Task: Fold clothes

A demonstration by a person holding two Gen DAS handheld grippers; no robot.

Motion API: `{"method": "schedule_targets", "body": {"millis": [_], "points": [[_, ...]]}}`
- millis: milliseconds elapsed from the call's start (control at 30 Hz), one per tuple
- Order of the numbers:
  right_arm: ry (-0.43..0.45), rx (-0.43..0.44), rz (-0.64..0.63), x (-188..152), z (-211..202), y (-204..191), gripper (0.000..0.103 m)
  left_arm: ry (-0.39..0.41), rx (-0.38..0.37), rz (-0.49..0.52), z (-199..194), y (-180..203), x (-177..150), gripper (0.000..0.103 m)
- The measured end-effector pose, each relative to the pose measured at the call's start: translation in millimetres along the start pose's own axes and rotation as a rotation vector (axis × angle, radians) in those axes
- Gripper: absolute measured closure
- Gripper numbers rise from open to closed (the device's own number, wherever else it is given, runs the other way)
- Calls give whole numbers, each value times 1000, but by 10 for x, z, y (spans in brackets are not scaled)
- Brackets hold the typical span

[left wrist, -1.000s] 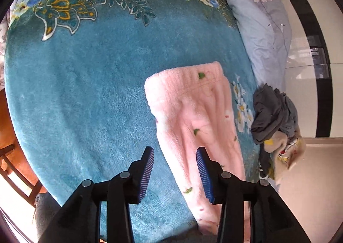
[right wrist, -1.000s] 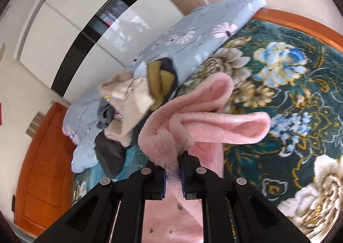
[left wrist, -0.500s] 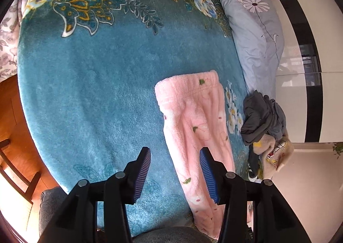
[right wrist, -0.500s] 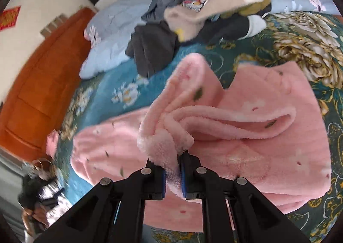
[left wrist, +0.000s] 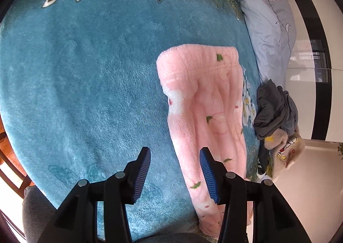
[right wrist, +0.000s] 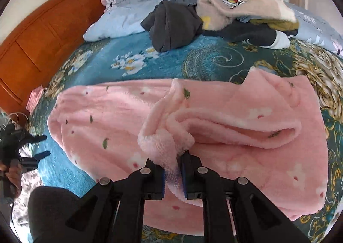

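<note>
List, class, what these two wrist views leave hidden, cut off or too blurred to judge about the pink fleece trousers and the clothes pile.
- Left wrist view: the lower end of the pink fleece trousers is covered by the left tongs and cut off by the frame edge.
- Right wrist view: the fabric pinched inside the right tongs is hidden by their pads.
- Both views: the lower garments in the clothes pile are buried by the upper ones.
- Right wrist view: the person's hand is blurred at the edge.

Teal bed (left wrist: 85,84): pink trousers (left wrist: 205,101), clothes heap (right wrist: 205,14)

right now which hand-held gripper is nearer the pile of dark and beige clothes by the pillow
Right. The right hand-held gripper grips the pink fleece pants, with the clothes pile just beyond them. The left hand-held gripper hangs open over the pants' far edge.
</note>
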State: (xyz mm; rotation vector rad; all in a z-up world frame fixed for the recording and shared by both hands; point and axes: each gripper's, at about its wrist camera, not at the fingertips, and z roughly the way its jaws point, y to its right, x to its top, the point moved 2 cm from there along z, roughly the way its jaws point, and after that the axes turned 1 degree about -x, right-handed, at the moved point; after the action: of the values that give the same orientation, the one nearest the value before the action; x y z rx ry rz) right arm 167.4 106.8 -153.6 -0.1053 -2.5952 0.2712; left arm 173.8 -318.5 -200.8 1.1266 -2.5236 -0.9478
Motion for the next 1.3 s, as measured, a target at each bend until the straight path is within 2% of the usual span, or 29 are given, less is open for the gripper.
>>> {"method": "schedule_targets", "body": {"millis": [100, 200, 267, 367, 400, 533, 633, 700, 833, 933, 1000, 1100, 1300], "points": [[-20, 3, -29, -103, 55, -34, 87, 17, 18, 41, -10, 107, -46, 52], [-32, 56, -30, -114, 22, -22, 73, 40, 18, 107, -46, 300, -127, 52], [-17, 112, -12, -92, -85, 32, 59, 57, 1, 171, -81, 512, -219, 52], [21, 188, 71, -54, -309, 249, 56, 53, -38, 295, -38, 964, -458, 52], [34, 204, 102, -43, -378, 336, 56, 40, -53, 339, 10, 1128, -574, 51], [94, 148, 281, -32, -583, 859, 54, -57, -87, 542, 371, 1786, -1248, 47], [123, 111, 395, -62, -707, 1207, 54, -109, -55, 776, 718, 2162, -1935, 47], [117, 95, 417, -138, -751, 1333, 54, -151, -34, 943, 922, 2317, -2340, 47], [103, 70, 424, -322, -830, 1489, 54, -211, 51, 1174, 1257, 2477, -2770, 44], [90, 69, 449, -456, -841, 1594, 54, -259, 74, 1190, 1357, 2438, -2820, 43], [78, 70, 464, -525, -820, 1631, 54, -250, 70, 1193, 1356, 2441, -2833, 43], [57, 70, 485, -608, -767, 1670, 54, -226, 63, 1252, 1345, 2497, -2941, 45], [50, 101, 526, -602, -736, 1692, 54, -273, 161, 1362, 1592, 2476, -3108, 46]]}}
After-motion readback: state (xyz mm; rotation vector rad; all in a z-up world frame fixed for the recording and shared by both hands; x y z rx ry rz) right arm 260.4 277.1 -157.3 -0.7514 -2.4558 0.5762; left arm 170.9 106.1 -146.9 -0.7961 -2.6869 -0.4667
